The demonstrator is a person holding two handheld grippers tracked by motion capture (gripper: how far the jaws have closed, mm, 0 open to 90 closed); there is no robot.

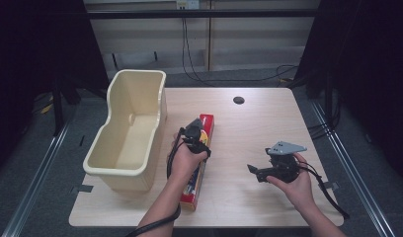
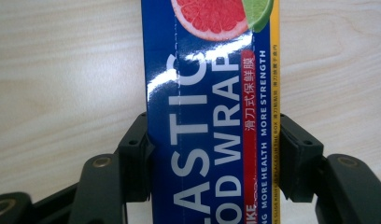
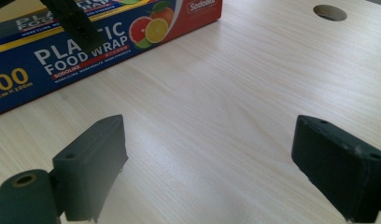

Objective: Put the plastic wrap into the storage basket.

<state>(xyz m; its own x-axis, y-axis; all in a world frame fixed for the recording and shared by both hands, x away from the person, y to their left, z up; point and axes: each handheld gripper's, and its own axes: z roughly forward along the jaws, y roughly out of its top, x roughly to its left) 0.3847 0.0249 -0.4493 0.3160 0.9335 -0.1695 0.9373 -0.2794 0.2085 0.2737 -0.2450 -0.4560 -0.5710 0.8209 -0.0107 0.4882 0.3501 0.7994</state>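
1. Forearms come in at six o'clock of the high view, nearest the camera, over the table [image 1: 259, 128] — a pale wood top with a small round hole [image 1: 238, 100] at about twelve o'clock.
2. Next in size is the cream plastic bin [image 1: 126, 136], open-topped, standing at nine o'clock on the table with nothing visible inside it.
3. Just right of the bin, apart from it, lies the plastic wrap box [image 1: 205, 122]: long, blue and red, running from the near table edge toward twelve o'clock.
4. Over the box's middle sits the left gripper [image 1: 194, 136]. In the left gripper view its jaws press on both long sides of the plastic wrap box [image 2: 212, 140], clamped across its width.
5. At four o'clock the right gripper [image 1: 261, 172] is held above bare wood, well apart from the box. In the right gripper view its jaws stand wide apart with nothing between them, and the box [image 3: 86, 51] lies off at ten o'clock.
6. Progress, as I judge it: the grasp is made, but the box is flat on the table, so lifting it and carrying it — likely into the bin at nine o'clock — is left to do.
7. Hard to tell: the left hand [image 1: 184, 160] covers the box's middle in the high view, the box's ends are cut off in the left gripper view, and the bin's near inner wall is hidden.
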